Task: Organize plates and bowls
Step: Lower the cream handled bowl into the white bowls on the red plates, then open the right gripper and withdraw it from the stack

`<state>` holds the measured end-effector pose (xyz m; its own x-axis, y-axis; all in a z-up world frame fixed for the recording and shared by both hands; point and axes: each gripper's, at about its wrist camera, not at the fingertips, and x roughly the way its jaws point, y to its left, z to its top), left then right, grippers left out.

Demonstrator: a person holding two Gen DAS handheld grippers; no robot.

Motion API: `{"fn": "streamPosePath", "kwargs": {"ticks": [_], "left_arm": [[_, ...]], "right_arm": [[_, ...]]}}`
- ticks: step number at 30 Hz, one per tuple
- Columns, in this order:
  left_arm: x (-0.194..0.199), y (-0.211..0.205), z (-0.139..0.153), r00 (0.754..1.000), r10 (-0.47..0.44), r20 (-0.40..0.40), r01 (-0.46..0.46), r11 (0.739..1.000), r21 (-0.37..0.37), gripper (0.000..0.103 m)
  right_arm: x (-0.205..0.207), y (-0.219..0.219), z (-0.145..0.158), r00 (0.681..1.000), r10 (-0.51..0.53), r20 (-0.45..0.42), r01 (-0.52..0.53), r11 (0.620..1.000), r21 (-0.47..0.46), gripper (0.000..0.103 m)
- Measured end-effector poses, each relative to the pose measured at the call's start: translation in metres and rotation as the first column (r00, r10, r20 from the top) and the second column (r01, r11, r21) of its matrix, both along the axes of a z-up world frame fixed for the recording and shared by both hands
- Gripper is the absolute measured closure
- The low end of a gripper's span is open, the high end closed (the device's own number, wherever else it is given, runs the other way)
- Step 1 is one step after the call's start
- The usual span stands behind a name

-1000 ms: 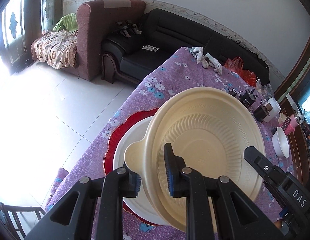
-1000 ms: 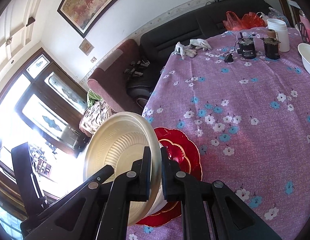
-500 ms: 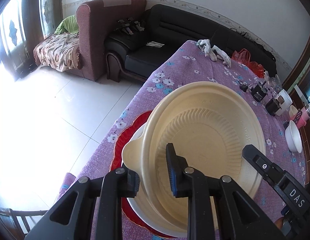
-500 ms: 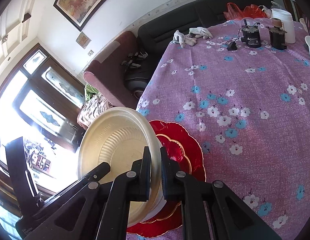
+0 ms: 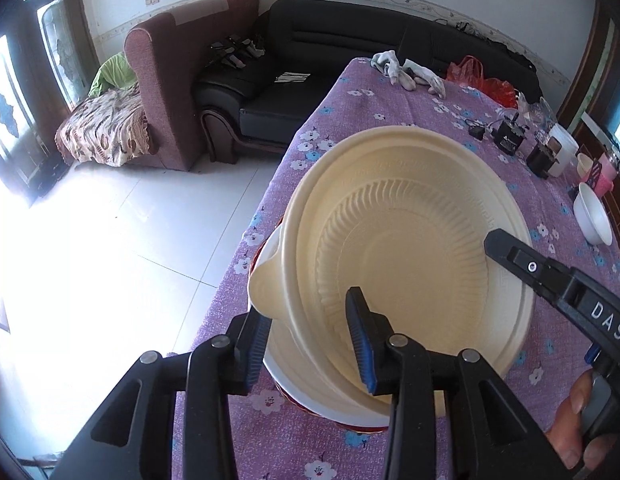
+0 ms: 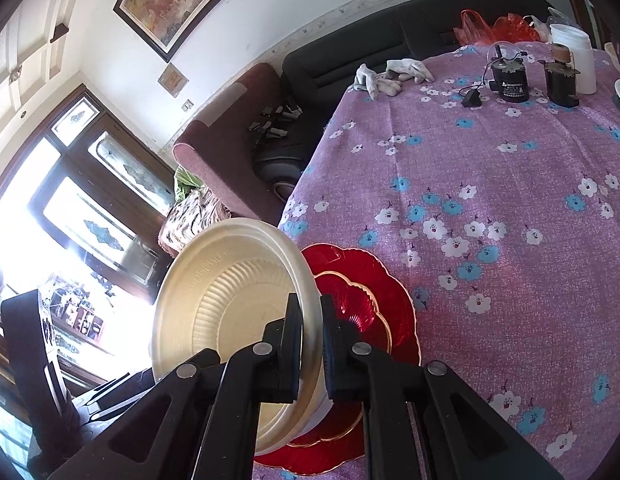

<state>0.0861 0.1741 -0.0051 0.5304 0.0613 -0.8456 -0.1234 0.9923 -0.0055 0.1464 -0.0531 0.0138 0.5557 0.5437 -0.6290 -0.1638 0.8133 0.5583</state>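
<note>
A cream plastic bowl (image 5: 406, 240) with a ribbed inside is held tilted above a red scalloped plate (image 6: 374, 304) near the table's left edge. My right gripper (image 6: 310, 312) is shut on the bowl's (image 6: 222, 304) rim. My left gripper (image 5: 306, 332) straddles the opposite rim, jaws apart, one pad inside the bowl and one outside by its tab. A white dish (image 5: 310, 392) lies under the bowl on the red plate. The right gripper's finger (image 5: 550, 280) crosses the bowl in the left wrist view.
The table has a purple flowered cloth (image 6: 490, 168). At its far end stand two dark jars (image 6: 510, 80), a white container (image 6: 574, 56), gloves (image 6: 390, 76) and a white bowl (image 5: 592, 216). A black sofa (image 5: 310, 64) and tiled floor (image 5: 110, 248) lie left of the table.
Both grippers have lifted the cream bowl a little and carried it back toward the table's near left edge. It now covers more of the red plate in the left wrist view.
</note>
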Motion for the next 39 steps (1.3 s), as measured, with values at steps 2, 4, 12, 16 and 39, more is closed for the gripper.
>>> {"fn": "streamPosePath", "kwargs": {"ticks": [2, 4, 12, 16, 39], "left_arm": [[-0.002, -0.006, 0.002, 1.0, -0.024, -0.005, 0.024, 0.998, 0.05, 0.063], [-0.005, -0.011, 0.003, 0.999, -0.041, -0.014, 0.042, 0.995, 0.091, 0.06], [-0.009, -0.004, 0.02, 0.998, -0.058, -0.009, 0.058, 0.986, 0.156, 0.02], [-0.018, 0.02, 0.027, 1.0, -0.002, 0.019, 0.0, 0.992, 0.129, 0.02], [-0.061, 0.023, 0.047, 0.966, 0.114, 0.234, -0.092, 0.99, -0.103, 0.02]], "right_arm": [[-0.001, 0.001, 0.001, 1.0, -0.003, 0.006, 0.003, 1.0, -0.003, 0.093], [-0.003, 0.001, 0.001, 1.0, -0.005, 0.006, 0.005, 1.0, -0.001, 0.093], [0.004, -0.001, -0.009, 0.999, -0.017, -0.036, 0.017, 1.0, -0.006, 0.093], [0.003, 0.006, -0.007, 0.999, 0.004, -0.032, -0.005, 1.0, -0.019, 0.093], [-0.041, -0.032, 0.048, 0.944, -0.152, 0.294, 0.214, 0.958, -0.192, 0.048]]}}
